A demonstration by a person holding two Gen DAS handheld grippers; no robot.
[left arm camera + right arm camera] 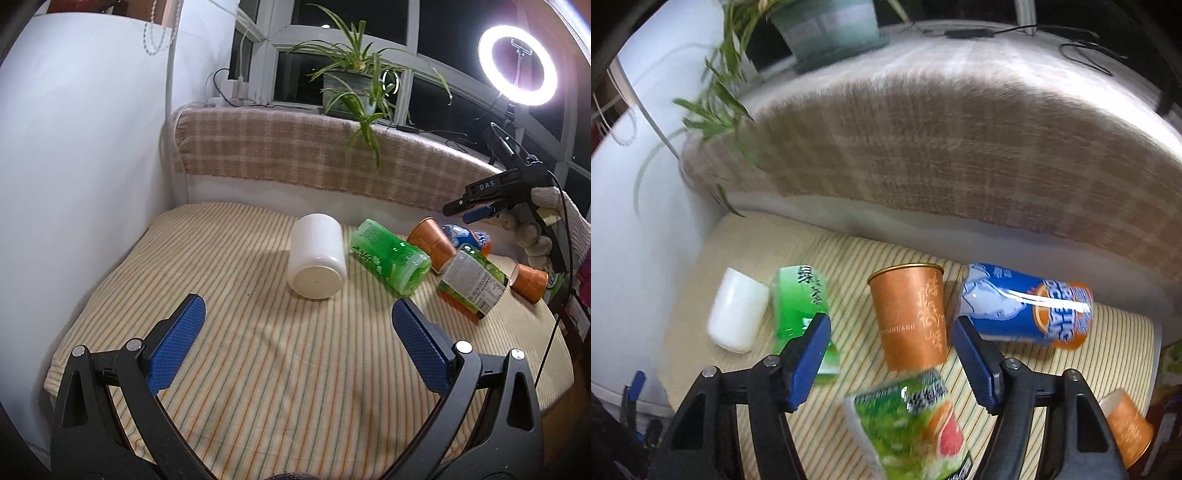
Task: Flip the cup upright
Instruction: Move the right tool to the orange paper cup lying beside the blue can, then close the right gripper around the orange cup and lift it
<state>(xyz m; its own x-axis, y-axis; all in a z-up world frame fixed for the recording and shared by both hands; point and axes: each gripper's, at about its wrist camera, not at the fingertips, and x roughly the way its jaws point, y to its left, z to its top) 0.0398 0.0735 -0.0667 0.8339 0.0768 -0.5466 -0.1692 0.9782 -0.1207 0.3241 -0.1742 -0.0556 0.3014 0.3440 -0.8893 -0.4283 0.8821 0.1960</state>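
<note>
Between the spread right claw — orange cup, untouched.

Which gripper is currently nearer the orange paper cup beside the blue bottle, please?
Right. The right gripper hangs open directly over the orange paper cup; the left gripper sits back, facing the white cup.

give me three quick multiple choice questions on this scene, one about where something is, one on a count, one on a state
1. What lies between the white cup and the nearer orange cup?
A. the green bottle
B. a plate
C. a spoon

2. How many orange paper cups are on the striped cloth?
A. one
B. two
C. four

3. How is the right gripper?
A. shut on a can
B. open, holding nothing
C. out of view

Answers:
1 A, the bottle lies between them in the left wrist view.
2 B, a second orange cup lies farther right.
3 B, its blue pads stand apart with nothing clamped between them.
</note>
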